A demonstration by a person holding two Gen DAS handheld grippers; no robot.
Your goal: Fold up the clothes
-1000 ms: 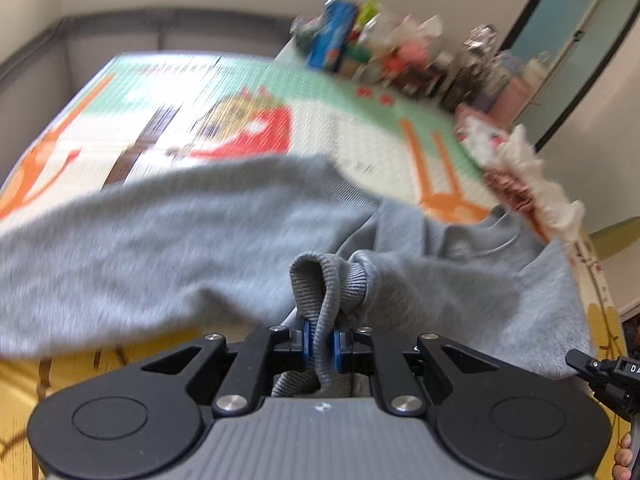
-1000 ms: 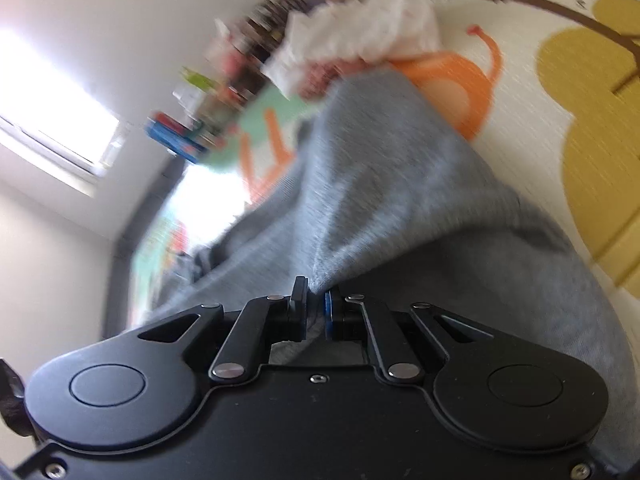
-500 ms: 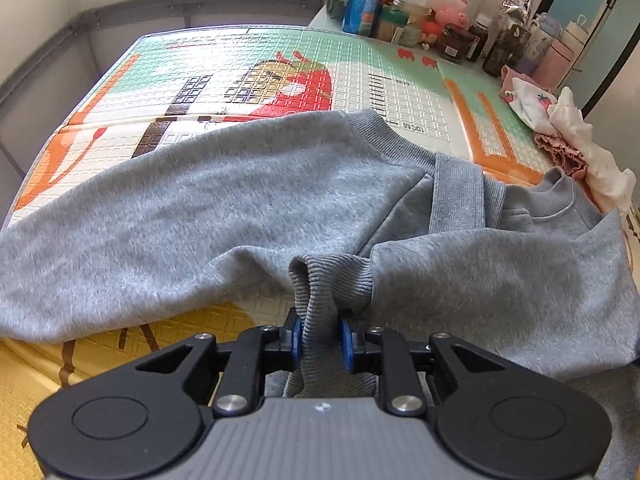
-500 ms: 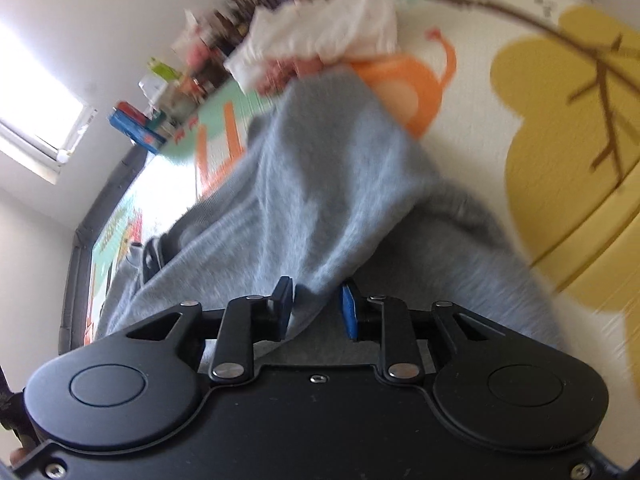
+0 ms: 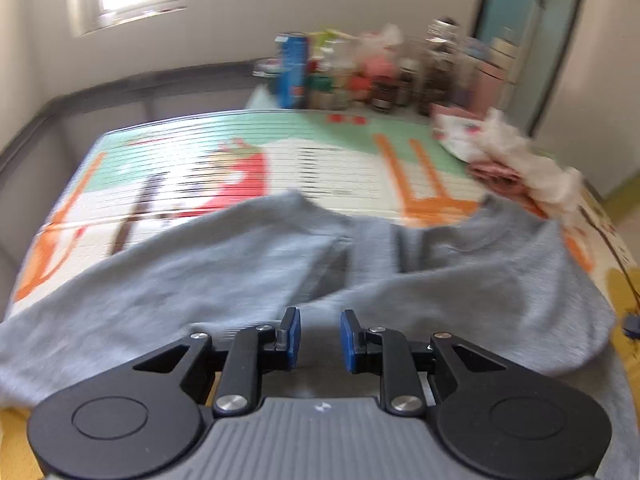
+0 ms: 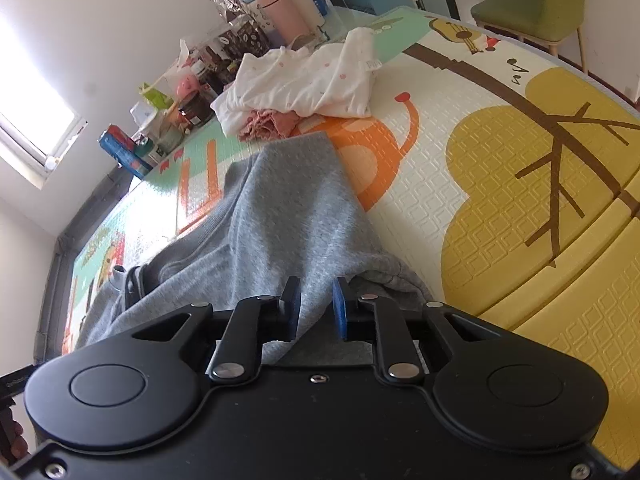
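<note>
Both grippers (image 5: 320, 334) (image 6: 316, 307) released sweatshirt (image 6: 288, 216); chair (image 6: 528, 8) right-view only.

Sweatshirt (image 6: 280, 216): plain heather grey. Play mat (image 6: 520, 208): cream embossed ground with mustard-yellow tree crowns, brown branches, orange shapes, mint-green border. Garment pile (image 6: 304, 80): white with small pink print. Fingers (image 6: 340, 312): blue pads on black.

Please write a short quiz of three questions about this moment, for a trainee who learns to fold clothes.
1. True or false: the left hand-held gripper is clamped on the grey sweatshirt.
2. What lies next to the sweatshirt's far end in the right wrist view? A) a towel B) a white garment C) a shoe
3. Fill in: the right hand-held gripper is ____.

Key
1. False: its jaws stand apart.
2. B: the white garment on the play mat.
3. open
</note>
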